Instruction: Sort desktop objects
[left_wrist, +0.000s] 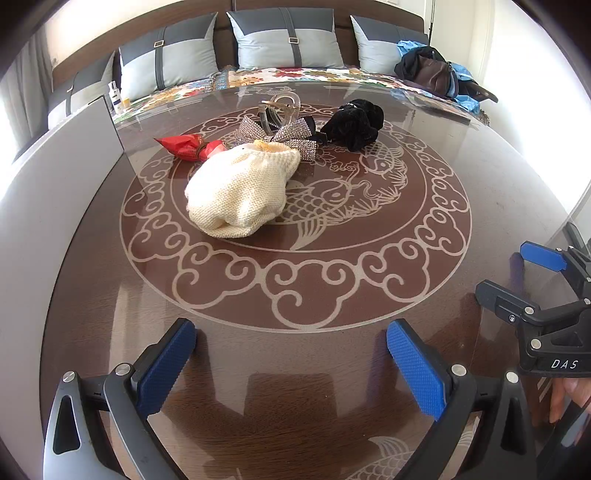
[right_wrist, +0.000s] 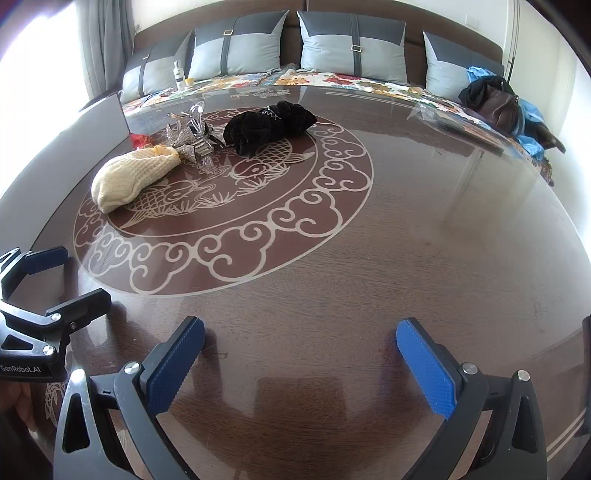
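A cream knitted pouch (left_wrist: 240, 192) (right_wrist: 135, 177) lies near the middle of the glass-topped table (left_wrist: 461, 177). Behind it sit a red foil-wrapped item (left_wrist: 181, 146) (right_wrist: 142, 139), a rhinestone bow (left_wrist: 280, 136) (right_wrist: 184, 142), a clear hair claw (left_wrist: 279, 109) (right_wrist: 194, 118) and a black velvet scrunchie (left_wrist: 352, 123) (right_wrist: 267, 122). My left gripper (left_wrist: 291, 365) is open near the front edge with nothing between its blue pads. My right gripper (right_wrist: 301, 365) is open too, well short of the objects. In the left wrist view the right gripper (left_wrist: 521, 271) shows at the right edge.
A grey laptop lid (left_wrist: 55, 177) (right_wrist: 107, 107) stands at the table's left. Behind the table runs a sofa with grey cushions (left_wrist: 288, 40), a floral cover, a small bottle (left_wrist: 116, 96) and a brown bag (left_wrist: 432, 74) (right_wrist: 495, 101). A hand (left_wrist: 565, 398) holds the right gripper.
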